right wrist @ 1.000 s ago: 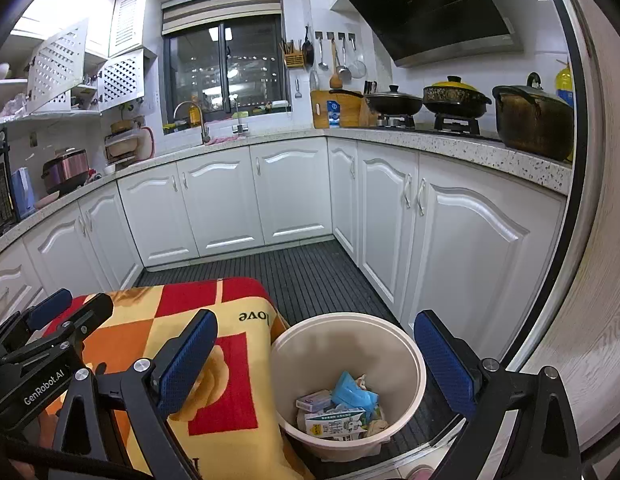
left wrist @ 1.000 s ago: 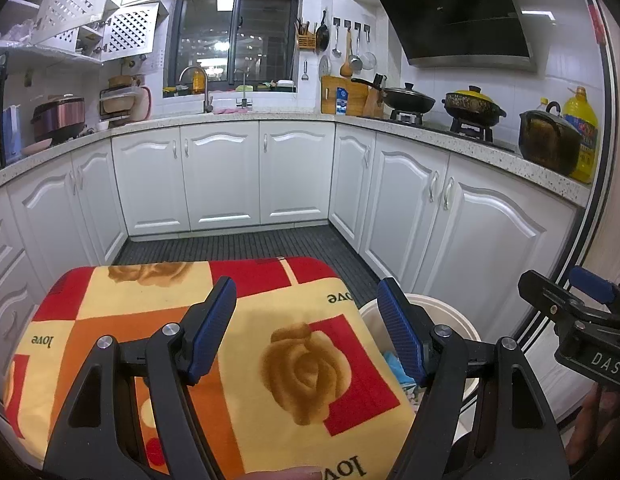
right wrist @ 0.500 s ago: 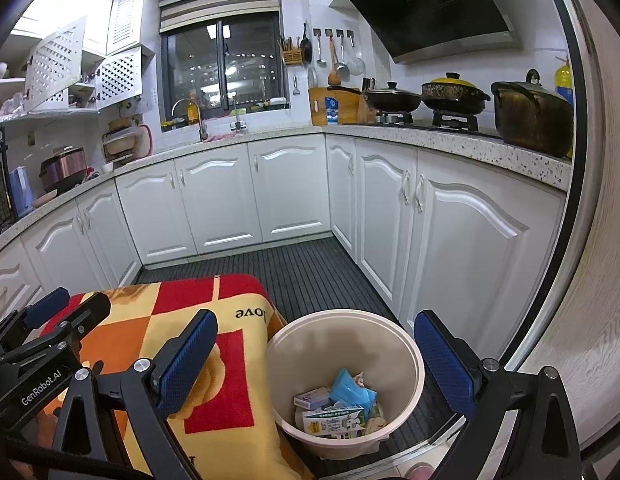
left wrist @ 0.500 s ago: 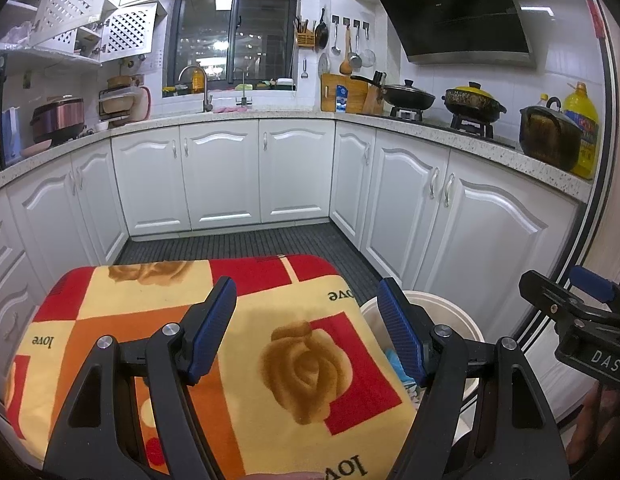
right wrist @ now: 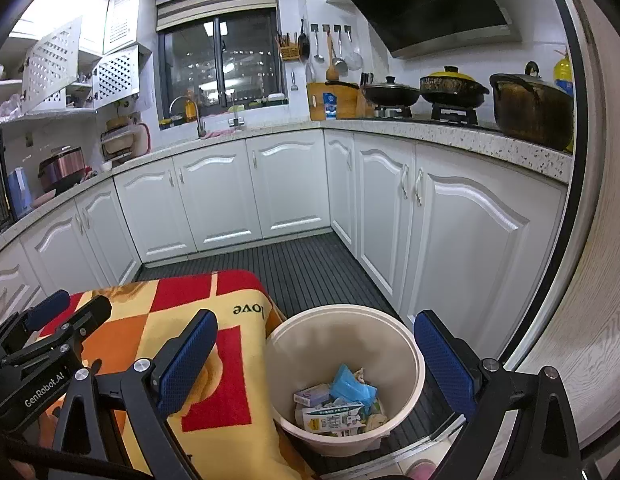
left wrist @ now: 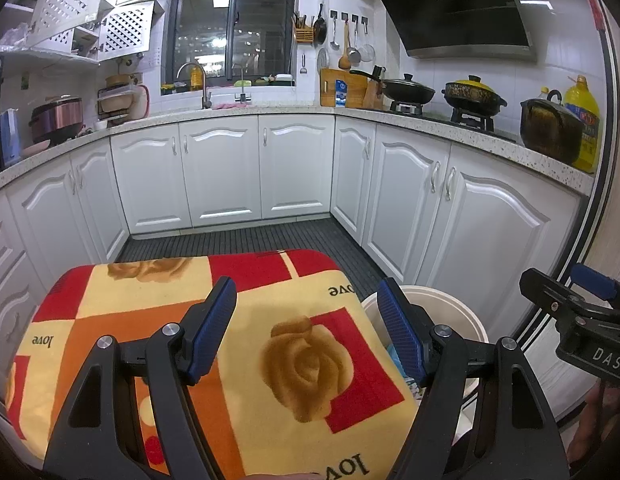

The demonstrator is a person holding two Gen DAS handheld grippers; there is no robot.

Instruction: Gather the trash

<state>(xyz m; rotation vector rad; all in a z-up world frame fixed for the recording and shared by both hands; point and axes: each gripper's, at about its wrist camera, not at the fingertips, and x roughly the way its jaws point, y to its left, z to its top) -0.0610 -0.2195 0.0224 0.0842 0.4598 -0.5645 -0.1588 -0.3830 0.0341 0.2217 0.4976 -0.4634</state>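
Observation:
A beige trash bin (right wrist: 406,344) stands on the floor beside a small table and holds several pieces of trash (right wrist: 342,400), among them a blue wrapper and small cartons. The bin's rim also shows in the left wrist view (left wrist: 462,312). My right gripper (right wrist: 316,354) is open and empty, held above the bin. My left gripper (left wrist: 307,328) is open and empty above the table's red, orange and yellow cloth (left wrist: 269,300), which carries no trash that I can see.
White kitchen cabinets (right wrist: 289,184) run around the dark ribbed floor mat (right wrist: 305,268). Pots (left wrist: 550,128) and a yellow oil bottle (left wrist: 582,120) sit on the right counter. A wood-grain wall (right wrist: 590,320) is close on the right.
The right gripper has drifted slightly, so the bin sits a little more to the left in its view. The left gripper has not moved.

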